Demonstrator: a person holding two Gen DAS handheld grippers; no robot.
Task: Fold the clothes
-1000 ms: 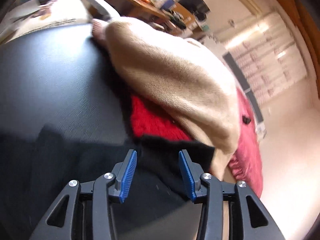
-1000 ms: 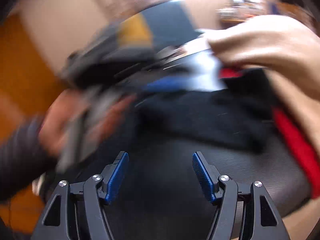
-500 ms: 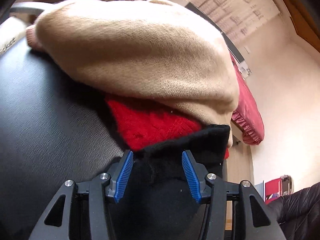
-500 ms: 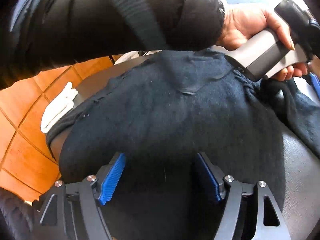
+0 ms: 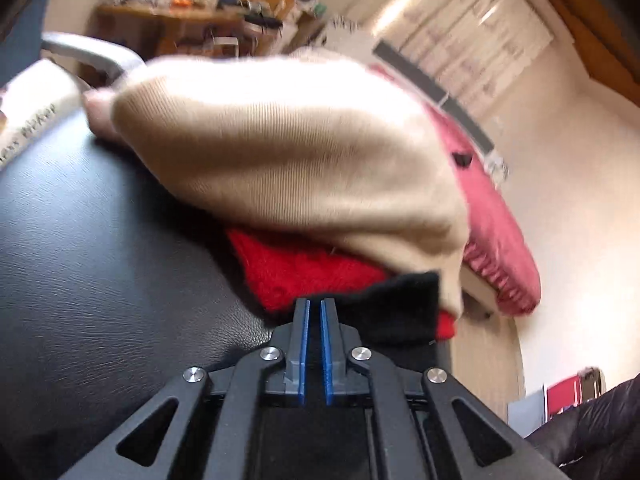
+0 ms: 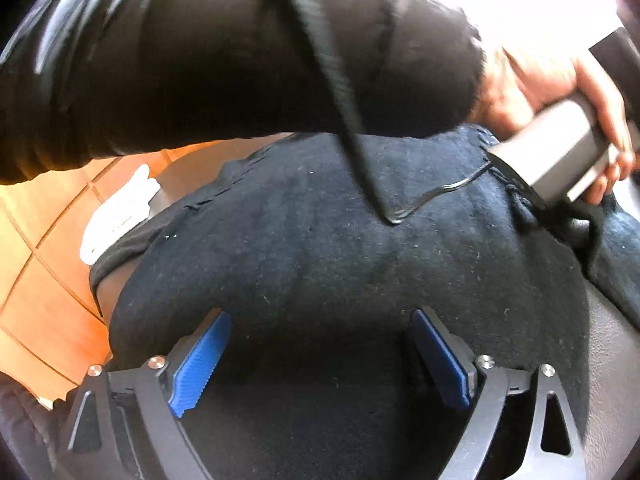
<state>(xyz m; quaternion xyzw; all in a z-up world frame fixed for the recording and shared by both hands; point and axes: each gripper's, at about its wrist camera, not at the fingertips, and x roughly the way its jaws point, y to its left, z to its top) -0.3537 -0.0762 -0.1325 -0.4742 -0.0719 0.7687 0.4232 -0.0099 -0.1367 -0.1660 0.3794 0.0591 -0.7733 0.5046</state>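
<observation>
A black garment (image 6: pixel 320 264) is spread on a black leather surface (image 5: pixel 100 280). In the left wrist view its edge (image 5: pixel 400 312) lies at my left gripper (image 5: pixel 314 308), whose blue pads are pinched together on the cloth. My right gripper (image 6: pixel 322 360) hovers low over the same garment. Its jaws are opening wide, the cloth lies under and between them, and the pads do not press on it. A person's hand (image 6: pixel 532 80) in a dark sleeve (image 6: pixel 200 60) holds the left gripper's grey handle (image 6: pixel 560 152) at the garment's far right.
A beige sweater (image 5: pixel 300 152) lies over a red knit (image 5: pixel 304 268), with a pink garment (image 5: pixel 492 216) behind them, all just beyond the black cloth. An orange tiled floor (image 6: pixel 36 300) with a white cloth (image 6: pixel 116 216) shows to the left. A cluttered desk (image 5: pixel 200 20) stands far back.
My left jaws closed on the black garment's edge. My right gripper swung over the black garment, and its jaws spread wider.
</observation>
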